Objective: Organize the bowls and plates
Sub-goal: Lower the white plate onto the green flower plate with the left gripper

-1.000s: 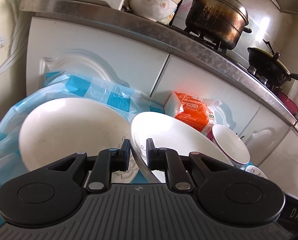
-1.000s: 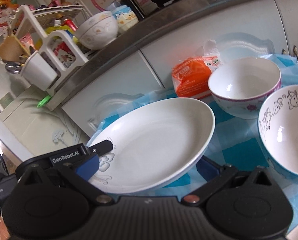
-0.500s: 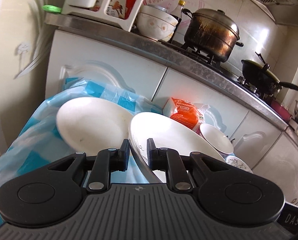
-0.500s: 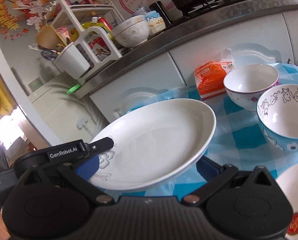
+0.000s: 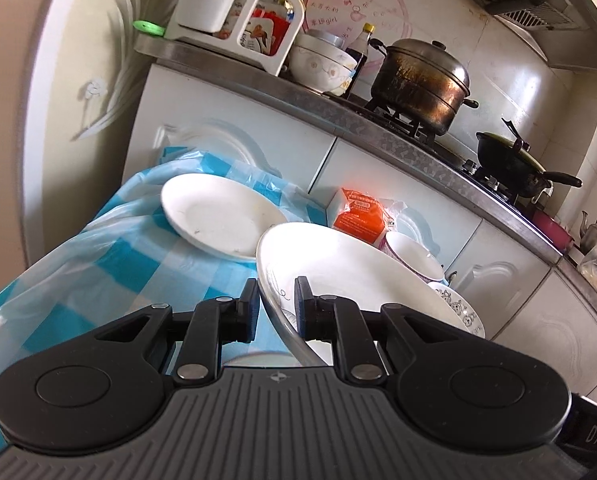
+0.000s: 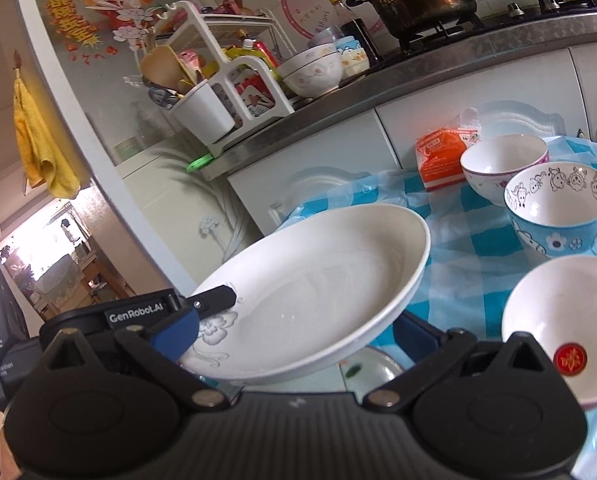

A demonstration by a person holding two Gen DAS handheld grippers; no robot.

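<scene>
My left gripper (image 5: 275, 304) is shut on the rim of a large white plate (image 5: 350, 276) with a grey flower print and holds it tilted above the table. The same plate (image 6: 310, 288) fills the right wrist view, with the left gripper's fingers (image 6: 214, 300) clamped on its left rim. My right gripper (image 6: 298, 344) is open, its blue-padded fingers spread wide under the plate. A second white plate (image 5: 222, 212) lies flat on the blue checked tablecloth (image 5: 110, 256). A purple-rimmed bowl (image 6: 504, 162), a blue cartoon bowl (image 6: 560, 208) and a white bowl with a red seal (image 6: 566, 316) stand at right.
An orange packet (image 6: 438, 156) leans on the white cabinet (image 5: 234, 140) behind the table. The counter holds a white utensil rack (image 5: 234, 12), a floral bowl (image 5: 322, 64), a steel pot (image 5: 422, 80) and a black wok (image 5: 514, 164). Another dish (image 6: 374, 368) shows under the held plate.
Both grippers have risen and pulled back from the cabinet, lifting the held plate with them. The flat plate and the bowls now look smaller and farther. The red-seal bowl has come fully into view.
</scene>
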